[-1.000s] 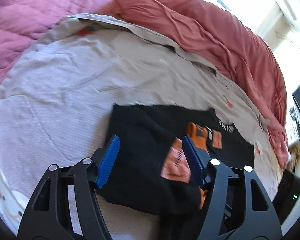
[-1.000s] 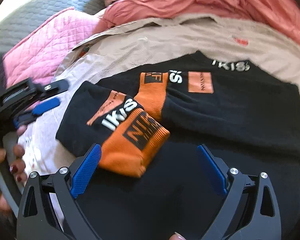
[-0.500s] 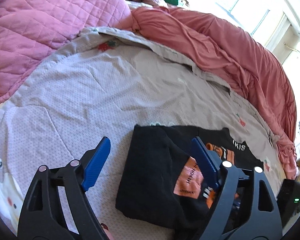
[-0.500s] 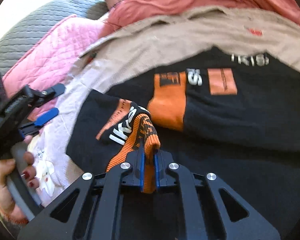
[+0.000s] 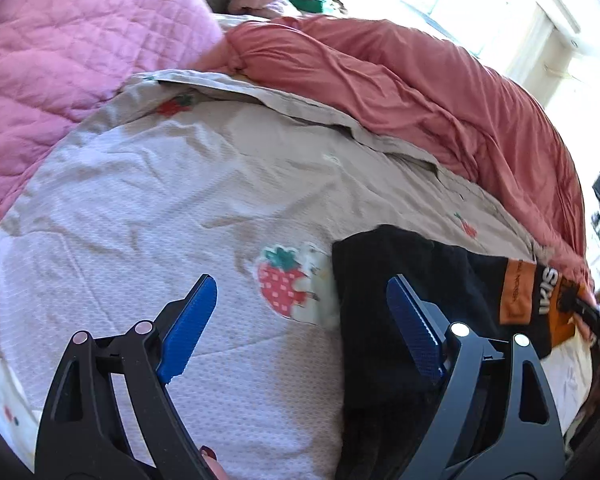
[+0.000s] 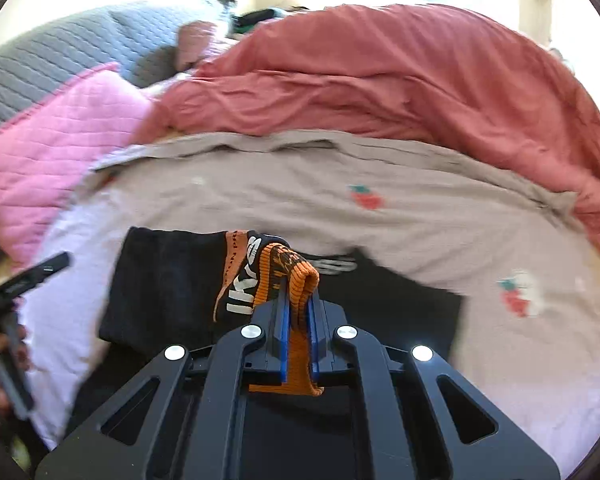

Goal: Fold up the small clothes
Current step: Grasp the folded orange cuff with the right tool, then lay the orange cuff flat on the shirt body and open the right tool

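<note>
Change since earlier frame: right gripper (image 6: 298, 312), spread wide a second ago, is now pinching the orange cuff (image 6: 296, 276) and lifting it; left gripper (image 5: 300, 320) is backing off leftward, away from the cloth.
Bed cover: pale strawberry-print sheet (image 5: 160, 200) is filling mid-frame in both views; red duvet (image 5: 420, 92) is bunching along the upper right, pink quilt (image 5: 60, 48) at upper left.
Garment: black sweater (image 5: 380, 340) is lying on the sheet, lower right of the left view, lower left to centre of the right view.
Sleeve: cuff is rising at centre frame, clamped between the right gripper's blue pads (image 6: 285, 320), with fabric looping over the tips.
Left gripper: hovering with jaws spread, empty; sweater edge is sitting under its right finger.
Technique note: judging by the layout, carrying the cuff low and straight across the body, keeping the sleeve flat, is giving the neatest fold.
</note>
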Available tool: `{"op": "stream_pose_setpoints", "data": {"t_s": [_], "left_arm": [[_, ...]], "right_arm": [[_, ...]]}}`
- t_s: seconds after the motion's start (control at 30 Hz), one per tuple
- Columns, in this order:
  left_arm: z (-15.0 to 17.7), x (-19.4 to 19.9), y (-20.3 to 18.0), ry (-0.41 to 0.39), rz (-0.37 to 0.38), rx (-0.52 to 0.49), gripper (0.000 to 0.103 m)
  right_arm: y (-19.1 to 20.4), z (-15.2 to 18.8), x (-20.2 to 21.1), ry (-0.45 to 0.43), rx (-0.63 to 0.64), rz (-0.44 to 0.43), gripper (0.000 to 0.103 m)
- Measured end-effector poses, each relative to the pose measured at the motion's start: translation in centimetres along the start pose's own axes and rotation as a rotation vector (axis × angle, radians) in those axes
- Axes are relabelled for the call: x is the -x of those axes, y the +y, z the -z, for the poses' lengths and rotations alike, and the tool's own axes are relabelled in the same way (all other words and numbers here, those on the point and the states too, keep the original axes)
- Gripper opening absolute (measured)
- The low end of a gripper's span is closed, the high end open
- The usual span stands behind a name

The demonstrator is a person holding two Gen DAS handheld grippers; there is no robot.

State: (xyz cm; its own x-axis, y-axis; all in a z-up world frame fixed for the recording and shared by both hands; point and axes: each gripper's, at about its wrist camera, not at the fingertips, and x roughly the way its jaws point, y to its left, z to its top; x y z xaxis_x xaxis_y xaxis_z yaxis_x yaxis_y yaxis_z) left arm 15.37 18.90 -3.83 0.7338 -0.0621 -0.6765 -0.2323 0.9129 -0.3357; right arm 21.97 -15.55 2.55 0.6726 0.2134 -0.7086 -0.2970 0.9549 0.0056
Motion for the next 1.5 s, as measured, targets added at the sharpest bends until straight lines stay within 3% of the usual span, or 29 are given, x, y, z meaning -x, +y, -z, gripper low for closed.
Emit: {"op": "stream_pose_setpoints", "data": {"t_s": [0.17,0.33,0.5,0.63,0.67,0.9,1.0,1.1,1.2,1.23,1.3,1.37,1.5], "left_arm": [[1.0,-1.2,-2.5,0.018,0.055,-0.074,0.08],[2.4,-2.9,-6.9,0.043,0.117,-0.207,0.081],[4.5,-3.9,-10.7,0.063,0.15,-0.382,0.082],[6.1,-5.2,-12.1,0.105,0.123,-0.479,0.082],[6.1,-5.4,-12.1,0.111,0.119,-0.484,0.082],[4.9,-4.4,-11.5,0.064,0.15,-0.426,0.087],[5.2,-5.6,-11.2,0.118,0.117,-0.42,0.087],[5.1,-6.3,-10.9,0.174,0.15,-0.382,0.087],[5.8,-7.5,-10.7,0.234,0.076,-0.414,0.087],[6.0,-8.0,-10.5,0.258,0.07,-0.403,0.087],[6.3,-9.2,-9.3,0.328,0.088,-0.318,0.087],[5.9,-9.1,-8.9,0.325,0.098,-0.284,0.087],[4.7,-7.3,-9.2,0.239,0.062,-0.298,0.087]], "right_arm": [[-4.5,2.0,-2.0,0.082,0.0,0.114,0.006],[-5.4,4.7,-4.8,0.176,0.012,0.147,0.006],[-6.3,6.8,-6.7,0.203,0.024,0.283,0.018],[-8.2,7.6,-6.1,0.205,-0.075,0.254,0.024],[-8.5,7.8,-5.9,0.201,-0.089,0.243,0.029],[-6.5,7.8,-5.7,0.18,-0.099,0.141,0.03],[-4.4,7.9,-6.8,0.193,-0.05,0.105,0.03],[-4.0,8.8,-8.5,0.246,-0.026,0.15,0.029],[-4.4,9.4,-9.0,0.251,-0.032,0.167,0.029],[-4.3,9.6,-9.2,0.261,-0.005,0.198,0.029],[-4.7,9.7,-9.2,0.259,-0.022,0.18,0.029],[-5.1,9.7,-9.2,0.261,-0.04,0.171,0.029],[-5.3,9.4,-8.0,0.255,-0.078,0.166,0.034]]}}
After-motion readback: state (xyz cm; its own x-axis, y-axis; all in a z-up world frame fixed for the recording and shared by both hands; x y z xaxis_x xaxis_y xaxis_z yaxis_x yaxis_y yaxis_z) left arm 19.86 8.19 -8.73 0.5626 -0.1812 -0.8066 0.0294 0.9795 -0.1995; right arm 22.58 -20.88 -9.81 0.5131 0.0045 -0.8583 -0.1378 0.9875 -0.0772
